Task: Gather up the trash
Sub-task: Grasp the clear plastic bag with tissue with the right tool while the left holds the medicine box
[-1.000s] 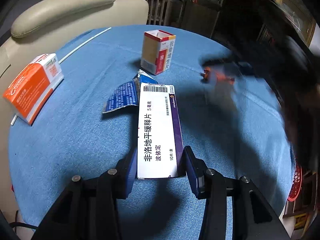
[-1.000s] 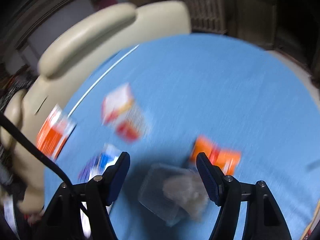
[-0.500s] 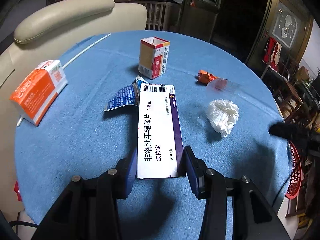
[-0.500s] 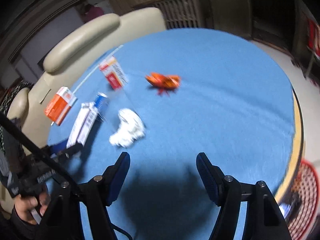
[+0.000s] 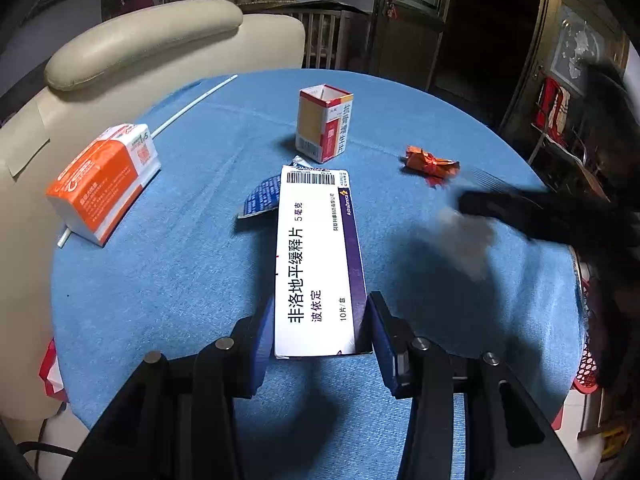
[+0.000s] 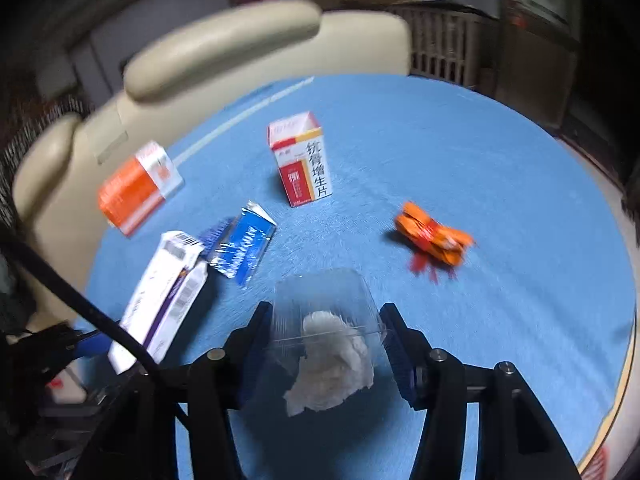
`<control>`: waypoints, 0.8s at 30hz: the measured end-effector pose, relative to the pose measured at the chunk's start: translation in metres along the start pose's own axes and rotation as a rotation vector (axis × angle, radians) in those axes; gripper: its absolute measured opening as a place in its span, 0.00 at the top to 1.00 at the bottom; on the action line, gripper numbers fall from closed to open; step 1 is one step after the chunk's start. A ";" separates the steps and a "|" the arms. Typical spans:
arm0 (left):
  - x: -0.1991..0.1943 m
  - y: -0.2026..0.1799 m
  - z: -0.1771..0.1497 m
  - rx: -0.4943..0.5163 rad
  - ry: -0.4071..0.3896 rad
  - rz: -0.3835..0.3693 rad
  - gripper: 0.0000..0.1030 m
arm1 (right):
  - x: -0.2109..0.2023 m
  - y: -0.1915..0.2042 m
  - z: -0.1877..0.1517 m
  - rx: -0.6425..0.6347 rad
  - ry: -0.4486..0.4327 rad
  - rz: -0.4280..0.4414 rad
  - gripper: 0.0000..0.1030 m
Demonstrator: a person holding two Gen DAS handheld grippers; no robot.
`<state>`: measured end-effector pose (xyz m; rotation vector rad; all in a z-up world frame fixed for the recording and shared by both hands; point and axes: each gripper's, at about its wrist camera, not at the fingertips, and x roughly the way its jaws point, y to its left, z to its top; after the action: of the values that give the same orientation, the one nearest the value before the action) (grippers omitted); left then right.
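My left gripper [image 5: 320, 332] is shut on the near end of a long white and purple medicine box [image 5: 316, 256], which points away over the blue table cloth [image 5: 180, 280]. The jaws of my right gripper [image 6: 326, 340] are closing on a clear plastic cup [image 6: 324, 300]; the pads meet its sides. A crumpled white tissue [image 6: 332, 364] lies under and behind the cup. In the left wrist view the right gripper [image 5: 520, 208] is a dark blur at the right, over the blurred tissue [image 5: 468, 240].
On the cloth lie an orange box [image 5: 104, 184], an open upright red and white box [image 5: 324, 124], a blue foil packet [image 5: 260, 196], an orange wrapper [image 5: 430, 162] and a thin white stick [image 5: 192, 104]. A beige chair [image 5: 140, 44] stands behind; a red basket [image 5: 586, 376] sits off the right edge.
The right gripper has swung in from well back of the table to the cup and tissue, and its jaws have narrowed around the cup. The left gripper keeps holding the box.
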<state>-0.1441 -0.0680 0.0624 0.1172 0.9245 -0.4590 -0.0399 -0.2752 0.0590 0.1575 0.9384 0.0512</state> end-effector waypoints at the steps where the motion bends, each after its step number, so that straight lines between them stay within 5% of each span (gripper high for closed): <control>1: 0.001 0.001 -0.001 -0.004 0.004 -0.002 0.54 | -0.008 -0.002 -0.011 0.015 -0.011 0.000 0.44; 4: 0.006 -0.001 -0.003 -0.001 0.011 -0.008 0.54 | -0.032 -0.012 -0.065 0.066 -0.027 -0.090 0.40; 6: 0.008 -0.004 -0.004 0.003 0.016 -0.020 0.54 | -0.039 -0.019 -0.092 0.111 -0.027 -0.119 0.28; 10: 0.006 -0.016 -0.007 0.031 0.011 -0.031 0.54 | -0.054 -0.034 -0.130 0.191 -0.015 -0.148 0.28; 24: -0.004 -0.017 -0.013 0.021 0.006 -0.023 0.54 | -0.079 -0.032 -0.117 0.140 -0.092 -0.136 0.27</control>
<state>-0.1630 -0.0786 0.0595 0.1274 0.9279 -0.4895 -0.1817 -0.3025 0.0491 0.2236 0.8587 -0.1470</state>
